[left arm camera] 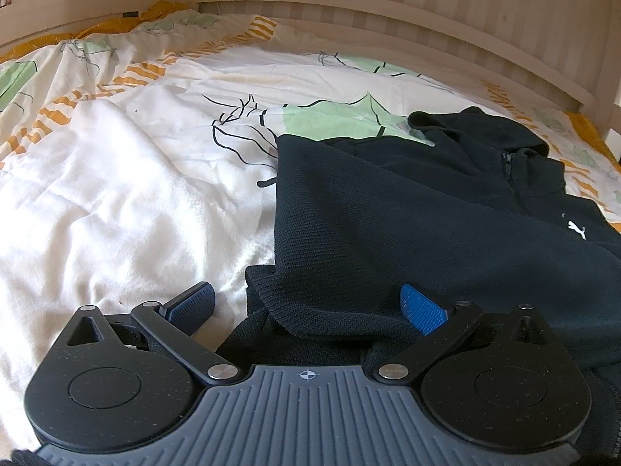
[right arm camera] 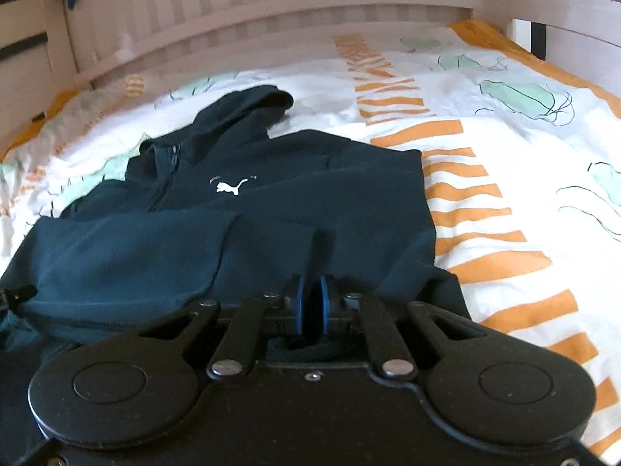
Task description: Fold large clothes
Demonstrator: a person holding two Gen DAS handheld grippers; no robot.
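So the dark hoodie (right arm camera: 240, 209) is lying centre frame on the bed (right arm camera: 504, 178), sleeves look tucked in already. Right hand-held gripper (right arm camera: 310, 303) is pinched tight on the hem; left hand-held gripper (left arm camera: 306, 306) sits wide around its corner. Bottom-to-top fold is left, I'd guess.

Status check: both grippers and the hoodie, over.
Left gripper open over hoodie hem. Right gripper shut on hoodie fabric. Hoodie on bedspread, sleeves folded in. Nothing obstructing.

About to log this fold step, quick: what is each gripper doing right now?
Left gripper: open, hoodie hem lying between its pads, not pinched.
Right gripper: shut on a fold of the hoodie's lower edge.
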